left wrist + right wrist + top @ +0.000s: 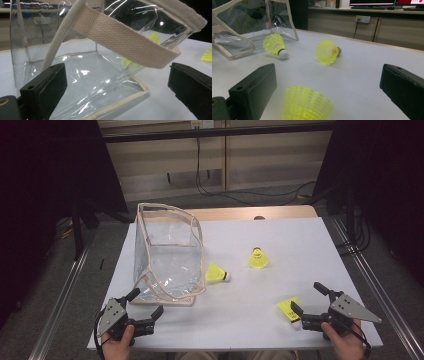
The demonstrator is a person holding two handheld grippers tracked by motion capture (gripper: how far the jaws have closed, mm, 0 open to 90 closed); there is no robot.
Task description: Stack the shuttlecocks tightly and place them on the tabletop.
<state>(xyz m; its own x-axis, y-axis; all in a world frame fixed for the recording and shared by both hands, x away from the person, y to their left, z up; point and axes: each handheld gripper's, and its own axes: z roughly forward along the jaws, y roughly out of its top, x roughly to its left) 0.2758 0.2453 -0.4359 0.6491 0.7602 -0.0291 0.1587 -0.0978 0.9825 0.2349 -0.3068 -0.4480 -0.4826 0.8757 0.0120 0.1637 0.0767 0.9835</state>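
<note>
- Yellow plastic shuttlecocks lie on the white table [280, 240] in the high view: one shuttlecock [289, 309] at the near right, between the spread jaws of the right gripper [308, 299]; the pads do not press on it, so that gripper stands open. A second shuttlecock [217, 273] lies just beside the clear bag [167, 252], its white cork pointing right, and a third shuttlecock [258, 258] stands farther back near the table's middle. The bag, clear plastic with beige trim, stands upright at the left. The left gripper [148, 302] sits at the near left, its jaws apart and empty, close to the bag's near bottom edge. A hand holds each gripper from the bottom edge.
- Left gripper view: the two black jaws stand wide apart with nothing clamped. Ahead of them is the clear bag [82, 75], and its woven beige strap [120, 37] crosses slantwise above the gap. Yellow shows through the plastic.
- Right gripper view: the jaws stand wide apart. The yellow skirt of the nearest shuttlecock [305, 103] lies between them at the bottom, touching neither pad as far as can be seen. Farther off lie the white-corked shuttlecock [275, 45], just beside the bag [242, 22], and the third shuttlecock [327, 52], on its side.
</note>
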